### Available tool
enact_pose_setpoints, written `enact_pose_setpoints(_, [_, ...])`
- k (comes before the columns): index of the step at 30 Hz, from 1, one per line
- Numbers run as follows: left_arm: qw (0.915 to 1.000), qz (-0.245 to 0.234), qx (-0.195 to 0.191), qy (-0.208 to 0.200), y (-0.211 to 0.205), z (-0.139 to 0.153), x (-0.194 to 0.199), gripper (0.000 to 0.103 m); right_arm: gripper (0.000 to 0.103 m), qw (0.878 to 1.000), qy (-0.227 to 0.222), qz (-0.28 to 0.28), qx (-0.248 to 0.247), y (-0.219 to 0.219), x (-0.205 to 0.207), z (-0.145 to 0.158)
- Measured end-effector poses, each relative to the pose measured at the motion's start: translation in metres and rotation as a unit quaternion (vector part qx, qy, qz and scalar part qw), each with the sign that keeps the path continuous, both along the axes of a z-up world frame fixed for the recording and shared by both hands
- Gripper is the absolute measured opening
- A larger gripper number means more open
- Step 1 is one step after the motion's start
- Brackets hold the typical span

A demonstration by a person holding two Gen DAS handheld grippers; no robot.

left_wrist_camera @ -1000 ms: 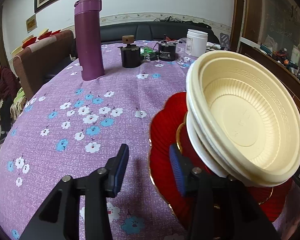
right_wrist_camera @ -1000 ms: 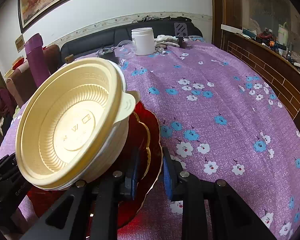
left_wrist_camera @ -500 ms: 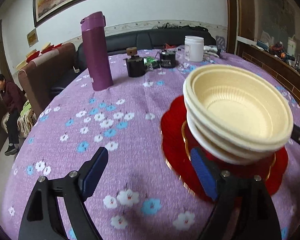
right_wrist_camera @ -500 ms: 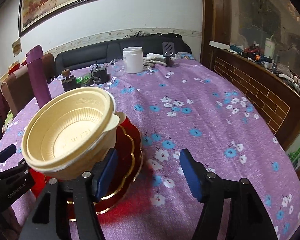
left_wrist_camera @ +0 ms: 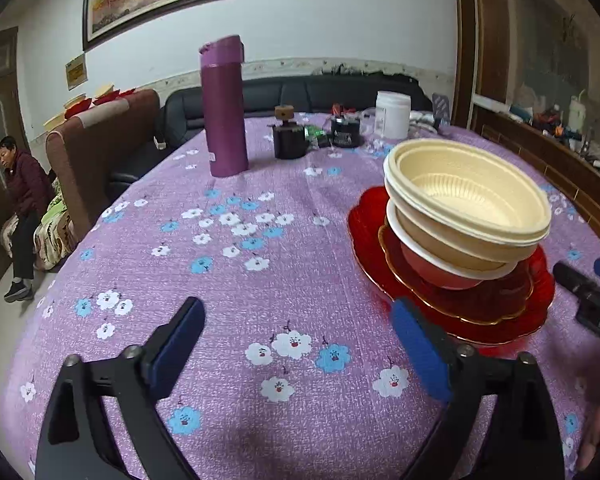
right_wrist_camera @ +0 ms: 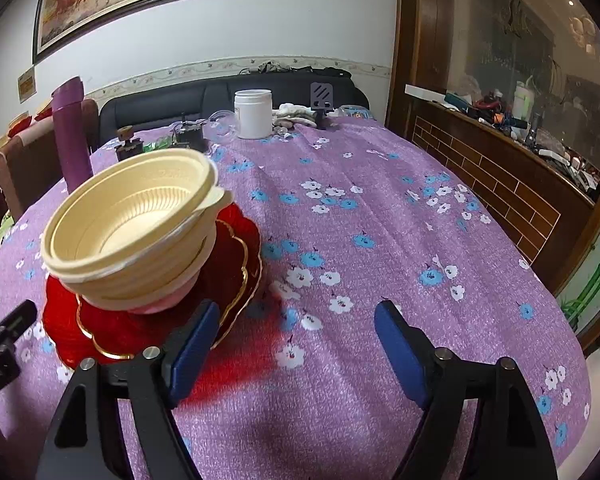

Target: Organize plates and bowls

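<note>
My left gripper [left_wrist_camera: 296, 344] fills the bottom of its view, its jaws opening wide with only flowered purple cloth between them. My right gripper [right_wrist_camera: 296, 344] sits the same way at the bottom of its own view, jaws also opening, nothing between them.

The stack of cream bowls [left_wrist_camera: 468, 208] leans slightly and rests on red plates [left_wrist_camera: 452, 300], which lie flat on the desk [left_wrist_camera: 240, 280]. In the left view this pile sits at centre right, just beyond my right-hand finger. In the right view the bowls [right_wrist_camera: 136, 224] and plates [right_wrist_camera: 228, 264] sit at centre left, with my left-hand finger overlapping the plate rim; I cannot tell whether it touches.

Only the left view shows a seated person [left_wrist_camera: 20, 200] at the far left edge and the whole purple flask [left_wrist_camera: 224, 108] standing upper centre. Only the right view shows the wooden cabinet [right_wrist_camera: 500, 160] along the right side. Both show a white jar [right_wrist_camera: 254, 114] near the desk's far edge.
</note>
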State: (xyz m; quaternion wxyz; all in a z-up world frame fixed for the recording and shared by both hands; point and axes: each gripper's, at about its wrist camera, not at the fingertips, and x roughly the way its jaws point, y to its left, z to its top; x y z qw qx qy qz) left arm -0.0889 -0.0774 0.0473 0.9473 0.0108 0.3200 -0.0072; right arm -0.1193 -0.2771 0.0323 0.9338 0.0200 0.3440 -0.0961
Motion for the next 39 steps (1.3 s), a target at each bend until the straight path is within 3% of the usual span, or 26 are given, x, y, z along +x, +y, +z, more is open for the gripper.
enact_pose_setpoints(5, [0.9998,-0.005,-0.005,-0.018,0.002,0.005,-0.004,0.103,0.089,1.0,0.006,-0.005,-0.018,0.006,-0.001,-0.004])
enact_pose_setpoints(12, [0.9996,-0.022,-0.003,-0.015,-0.001,0.012,0.003,0.103,0.09,0.999,-0.015,-0.017,-0.025,0.005,-0.006,0.001])
enact_pose_setpoints(25, [0.998,-0.021,-0.047,0.036,0.014,-0.002,0.021,0.103,0.092,1.0,-0.004,-0.006,-0.016,0.007,0.006,-0.004])
enact_pose_setpoints(39, [0.9997,-0.014,0.006,0.022,0.002,0.002,0.015,0.103,0.093,1.0,-0.012,0.003,-0.013,0.007,0.006,-0.003])
